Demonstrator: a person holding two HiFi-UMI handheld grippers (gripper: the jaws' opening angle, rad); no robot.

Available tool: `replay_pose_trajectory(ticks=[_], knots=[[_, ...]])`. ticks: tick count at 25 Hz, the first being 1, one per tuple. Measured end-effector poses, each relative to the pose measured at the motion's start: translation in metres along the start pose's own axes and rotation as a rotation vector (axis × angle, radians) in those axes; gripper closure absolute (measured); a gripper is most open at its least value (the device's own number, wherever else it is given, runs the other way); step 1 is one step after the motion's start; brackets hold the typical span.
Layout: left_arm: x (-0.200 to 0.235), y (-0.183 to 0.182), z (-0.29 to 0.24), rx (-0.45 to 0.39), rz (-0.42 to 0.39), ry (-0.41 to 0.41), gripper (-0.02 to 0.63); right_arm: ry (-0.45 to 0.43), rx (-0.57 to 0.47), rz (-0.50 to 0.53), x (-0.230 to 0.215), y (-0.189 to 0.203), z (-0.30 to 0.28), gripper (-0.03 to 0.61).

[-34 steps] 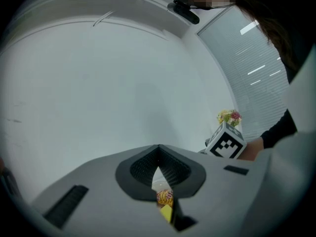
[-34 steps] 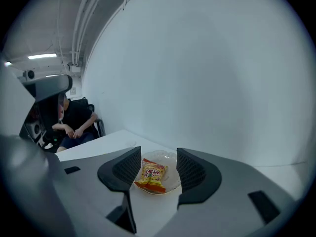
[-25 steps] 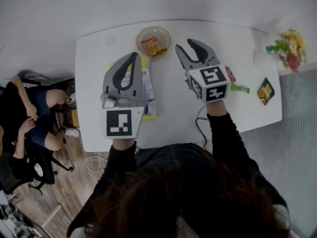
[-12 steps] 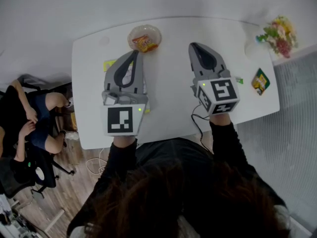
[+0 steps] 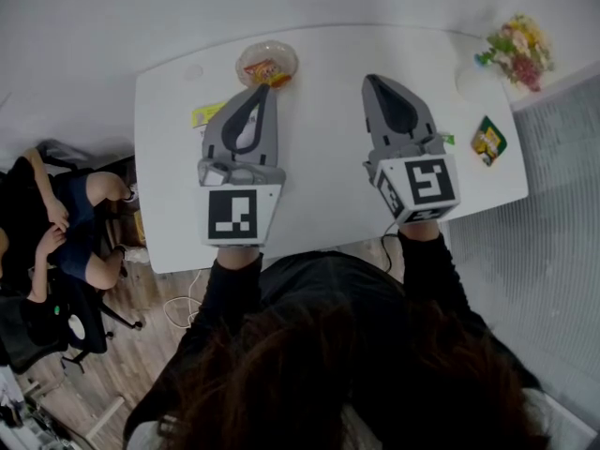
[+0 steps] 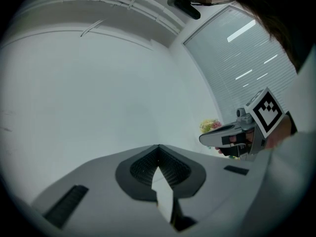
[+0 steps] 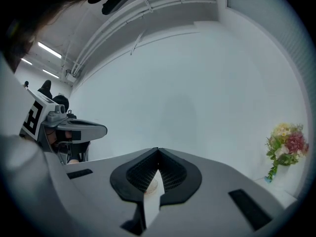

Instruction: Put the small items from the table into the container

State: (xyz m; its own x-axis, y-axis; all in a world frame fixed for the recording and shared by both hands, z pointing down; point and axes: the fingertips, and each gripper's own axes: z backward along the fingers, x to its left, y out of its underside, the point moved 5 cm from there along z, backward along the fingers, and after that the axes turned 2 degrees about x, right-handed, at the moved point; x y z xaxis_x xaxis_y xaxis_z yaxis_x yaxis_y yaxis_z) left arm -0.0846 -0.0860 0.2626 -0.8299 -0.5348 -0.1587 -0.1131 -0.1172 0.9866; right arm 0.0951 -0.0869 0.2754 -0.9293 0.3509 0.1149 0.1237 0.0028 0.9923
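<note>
A glass bowl [image 5: 267, 64] with an orange snack packet [image 5: 266, 71] in it stands near the table's far edge. My left gripper [image 5: 261, 90] hovers level just short of the bowl, shut, with nothing between its tips [image 6: 158, 147]. My right gripper [image 5: 371, 81] hangs to the bowl's right, also shut and empty [image 7: 158, 149]. A yellow-green packet [image 5: 208, 113] lies left of the left gripper. A small green item [image 5: 448, 140] peeks out beside the right gripper, and a green and yellow packet [image 5: 487, 141] lies further right. Both gripper views look over the table at a white wall.
The white table [image 5: 319, 157] ends close to my body at the near edge [image 5: 309, 251]. A bunch of flowers [image 5: 514, 50] stands at the far right corner. A person sits on a chair [image 5: 56, 242] to the left of the table.
My right gripper's jaws have gone from open to shut, and it has drawn right, away from the bowl. The left gripper has crept toward the bowl and now covers the long packets beneath it.
</note>
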Motion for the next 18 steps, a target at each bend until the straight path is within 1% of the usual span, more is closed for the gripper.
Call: replay_pose_trajectory(ticks=[7,15,18], knots=[[-0.014,-0.007,0.002,-0.009,-0.02,0.041,0.611,0.0,-0.002,0.005,0.007,-0.003,0.011,0.554],[-0.021,-0.01,0.005,-0.001,-0.057,0.058,0.612,0.006,-0.011,0.015,0.007,-0.006,0.018,0.554],[-0.02,-0.011,0.006,-0.006,-0.049,0.055,0.612,0.007,-0.007,0.015,0.007,-0.006,0.018,0.554]])
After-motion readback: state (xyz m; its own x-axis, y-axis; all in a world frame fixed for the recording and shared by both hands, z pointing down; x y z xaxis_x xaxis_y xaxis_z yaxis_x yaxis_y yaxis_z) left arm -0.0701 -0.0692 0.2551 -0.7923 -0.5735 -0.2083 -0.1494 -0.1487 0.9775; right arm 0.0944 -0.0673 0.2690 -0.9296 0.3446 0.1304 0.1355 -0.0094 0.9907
